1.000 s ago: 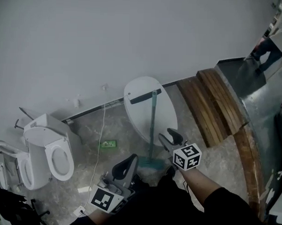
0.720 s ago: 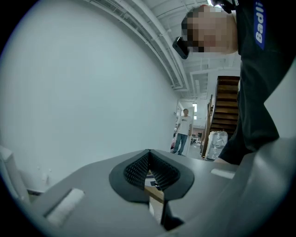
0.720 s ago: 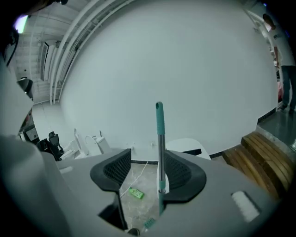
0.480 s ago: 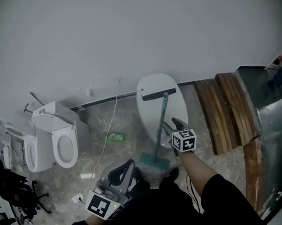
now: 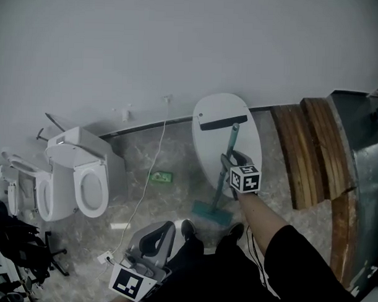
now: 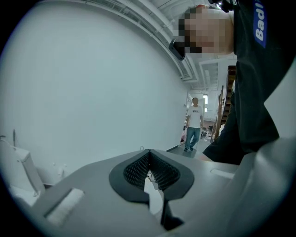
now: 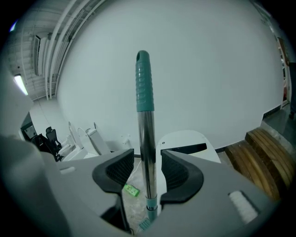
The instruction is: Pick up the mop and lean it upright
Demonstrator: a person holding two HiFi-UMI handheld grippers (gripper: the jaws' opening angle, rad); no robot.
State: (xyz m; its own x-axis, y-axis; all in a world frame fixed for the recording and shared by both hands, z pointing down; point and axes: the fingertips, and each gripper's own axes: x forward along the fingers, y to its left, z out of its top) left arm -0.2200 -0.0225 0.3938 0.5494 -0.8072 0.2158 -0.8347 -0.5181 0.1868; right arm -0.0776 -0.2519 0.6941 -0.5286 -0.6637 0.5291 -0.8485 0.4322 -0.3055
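Nearest the person, the left gripper (image 6: 149, 153) hangs low by the body with its jaws together on nothing, well apart from the work. Further out, the right gripper (image 7: 147, 159) has the mop (image 7: 147, 125) between its jaws. They have just been closing, yet a slim gap shows on either side of the steel shaft, so the pads are not pressing. The shaft's long axis runs nearly upright through the jaw gap, with the teal grip (image 7: 144, 83) above. The mop head (image 5: 210, 212) sits below on the marbled floor (image 5: 158, 158), close to the person's feet. Beyond, the handle's top seems to rest against a white oval panel (image 5: 215, 117) at the wall (image 5: 180, 42). The next move probably needs only a straight squeeze from the right gripper
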